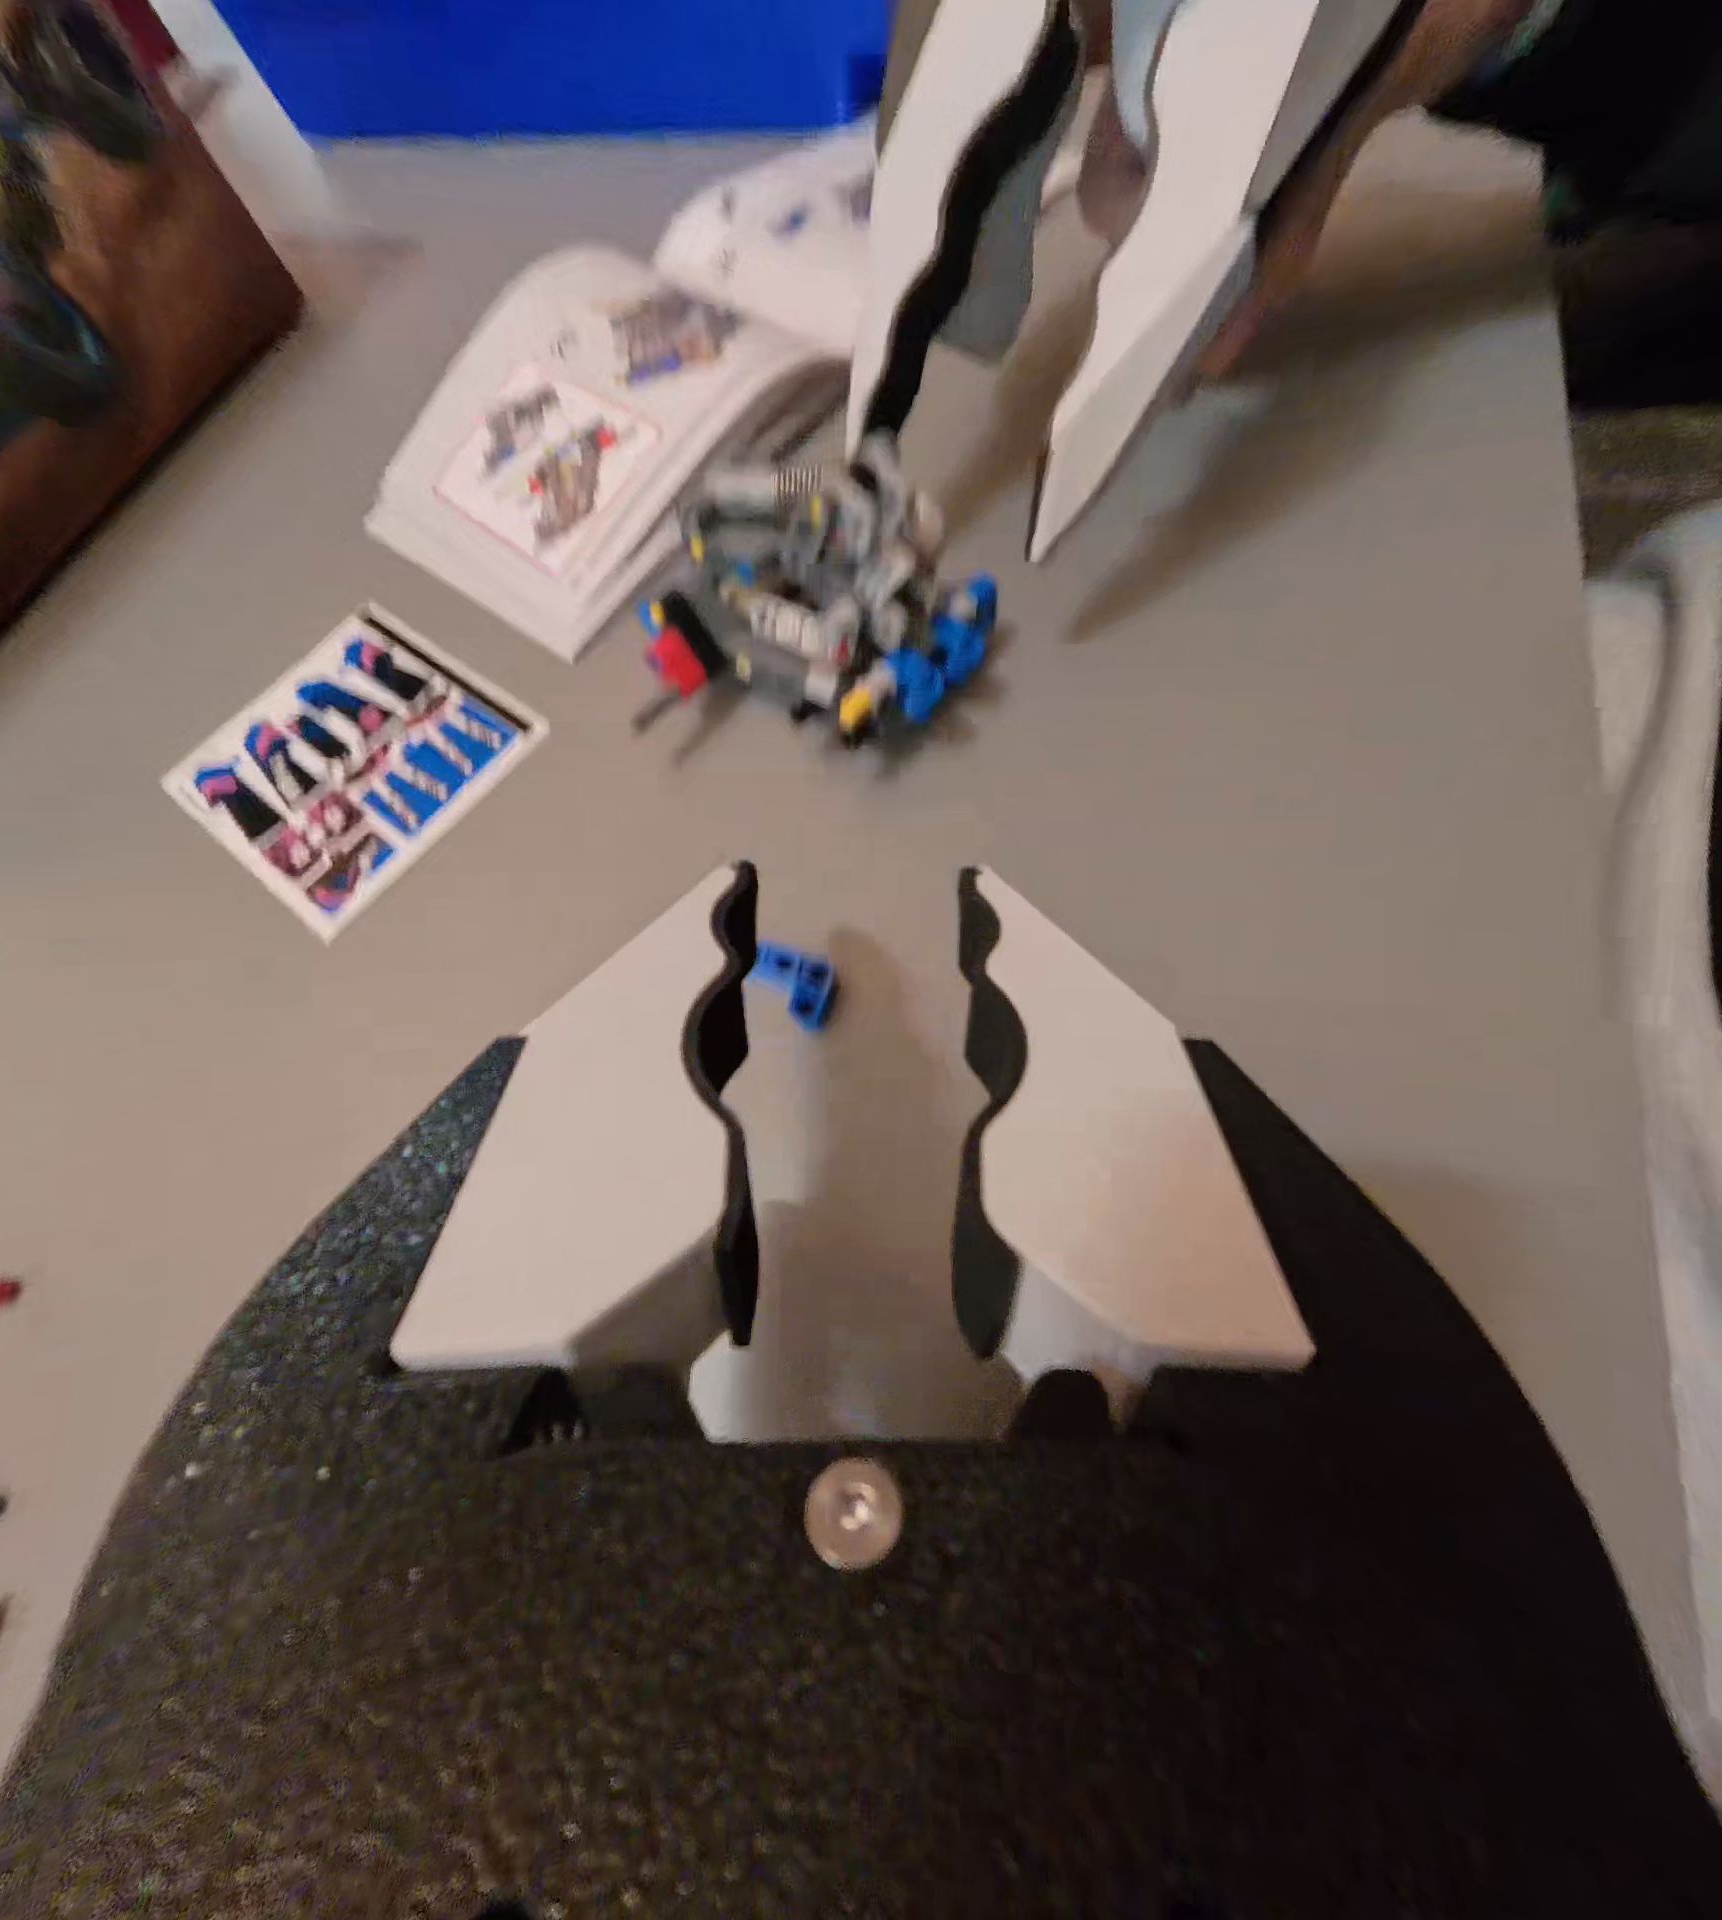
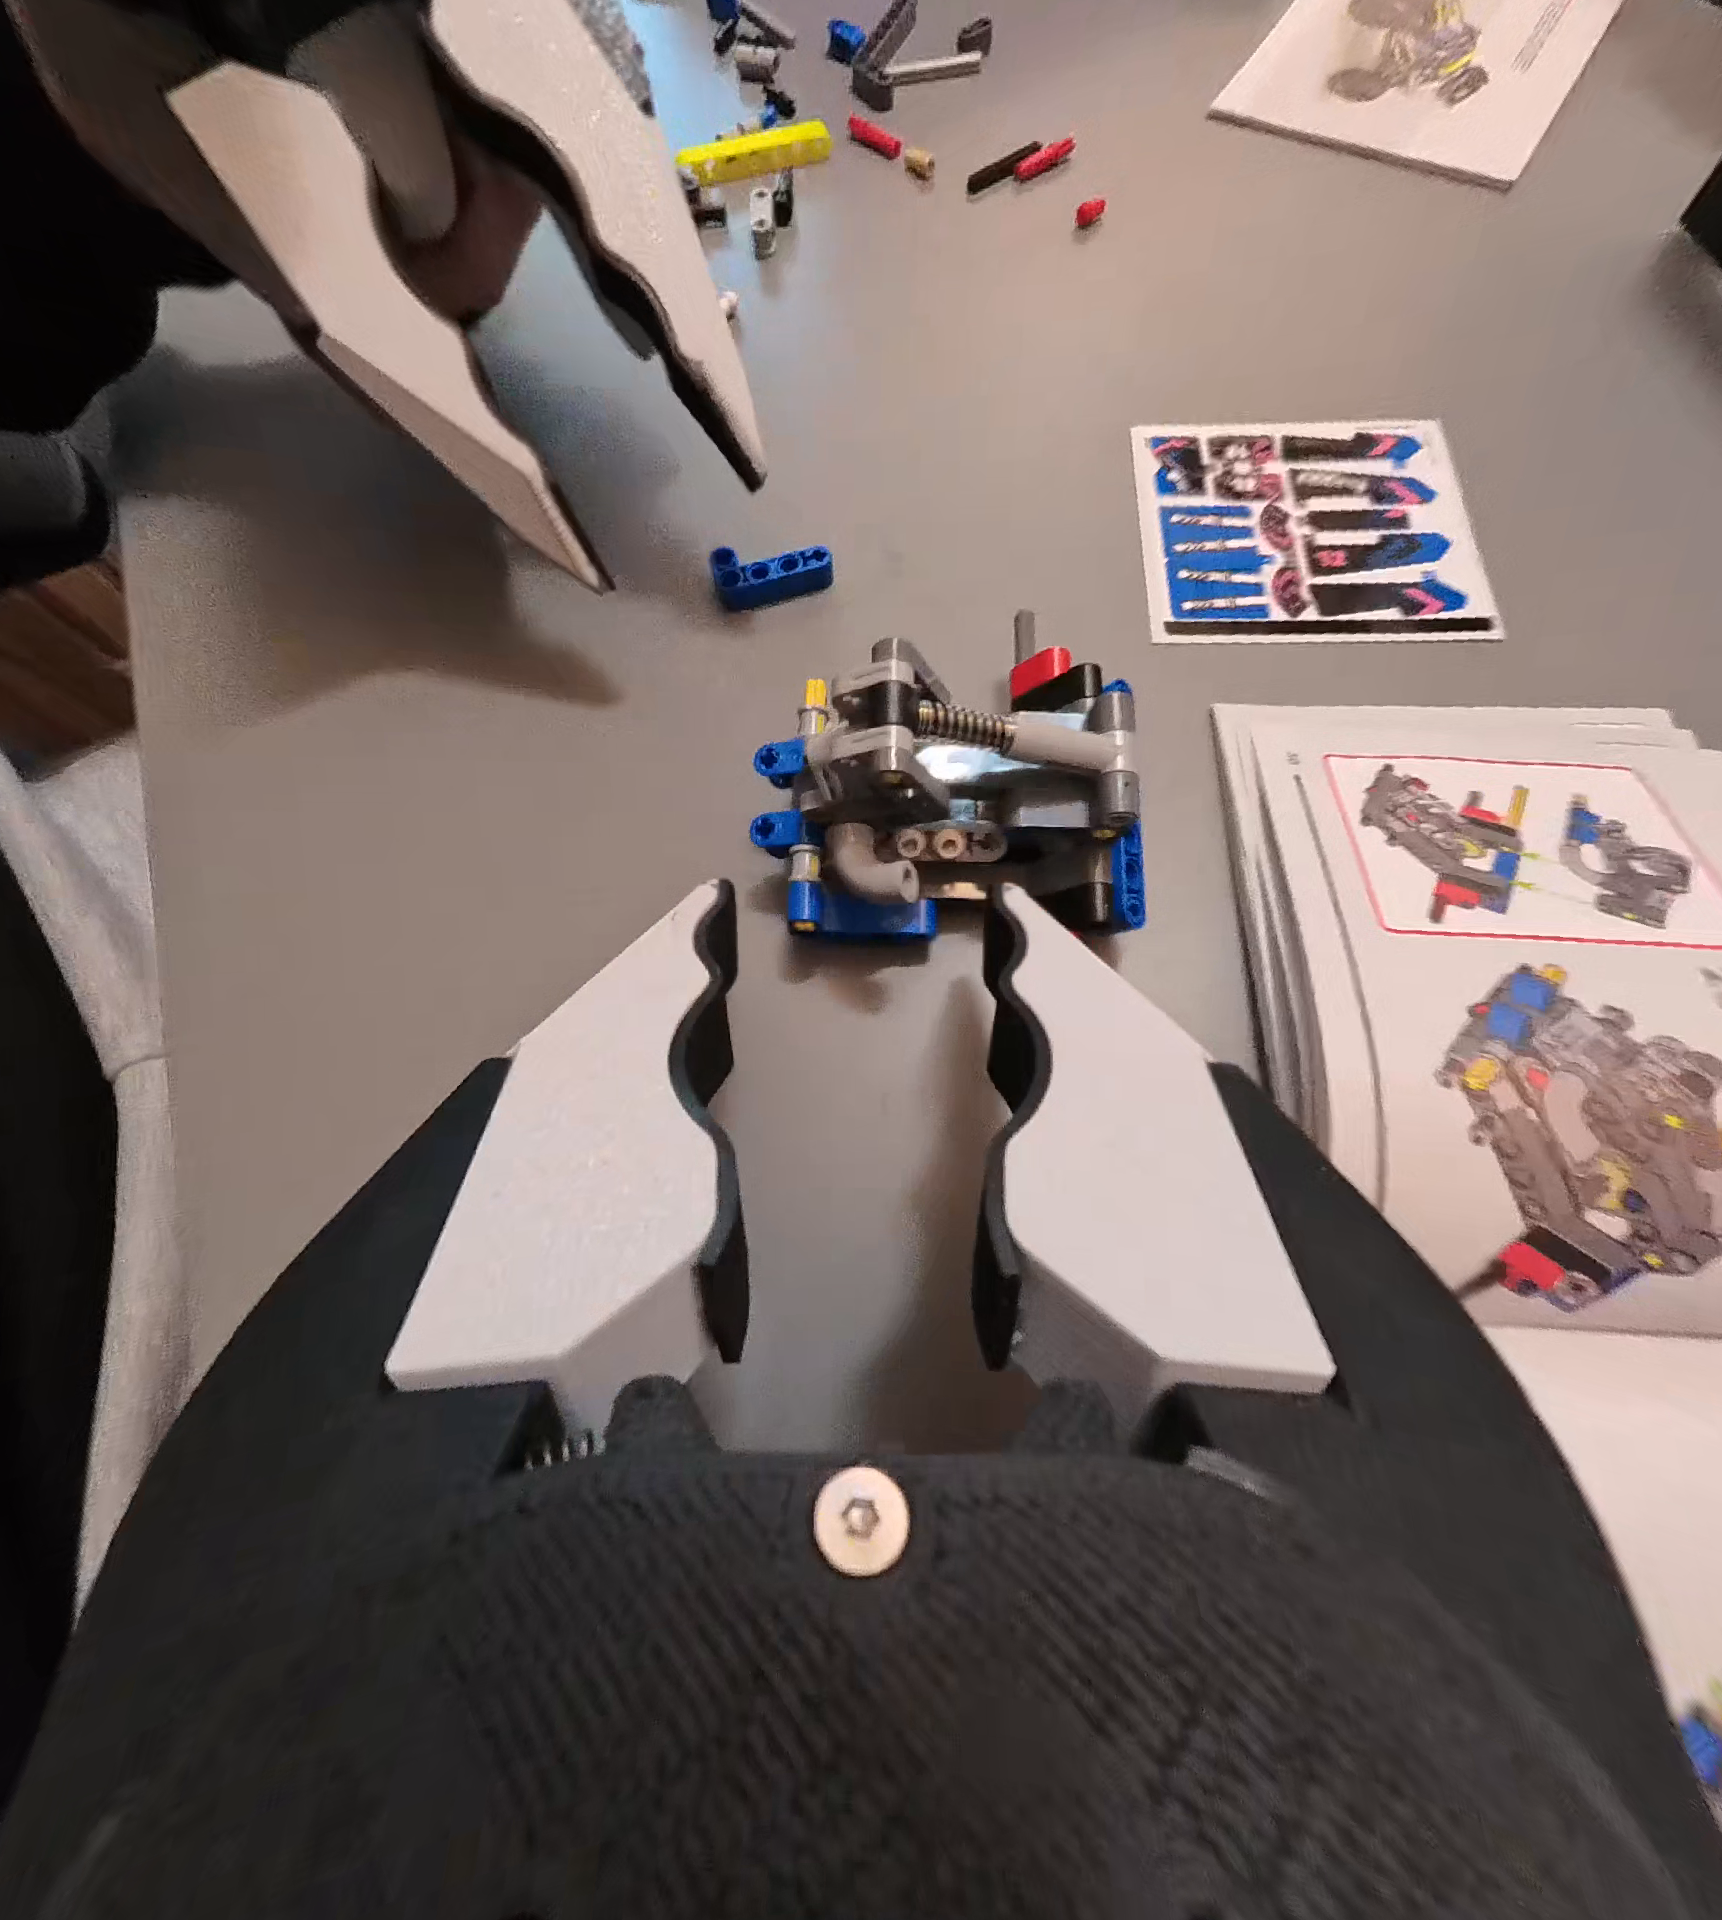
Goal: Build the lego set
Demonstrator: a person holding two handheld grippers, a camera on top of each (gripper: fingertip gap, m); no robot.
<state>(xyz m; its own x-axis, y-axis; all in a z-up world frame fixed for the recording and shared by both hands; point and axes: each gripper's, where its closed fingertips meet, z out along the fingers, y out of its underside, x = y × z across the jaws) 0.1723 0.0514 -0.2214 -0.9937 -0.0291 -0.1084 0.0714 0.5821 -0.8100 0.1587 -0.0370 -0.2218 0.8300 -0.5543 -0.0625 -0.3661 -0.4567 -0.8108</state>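
Blue angled brick [image 2: 770, 577] is lying loose while both your tongs [image 1: 857, 904] [image 2: 857, 914] are gaping empty; a hasty pinch risks flicking it off the worktop [image 2: 421, 831].

The instruction booklet [image 2: 1522, 997] runs off the right wrist view's edge

Grey matte tabletop [image 1: 1252, 790] beneath and ahead of jaws. Blue bin or panel [image 1: 545, 62] far ahead, beyond table edge. Brown wooden furniture [image 1: 161, 312] far left. Wood floor [image 2: 15, 665] left of table. Soft indoor light, faint shadows.
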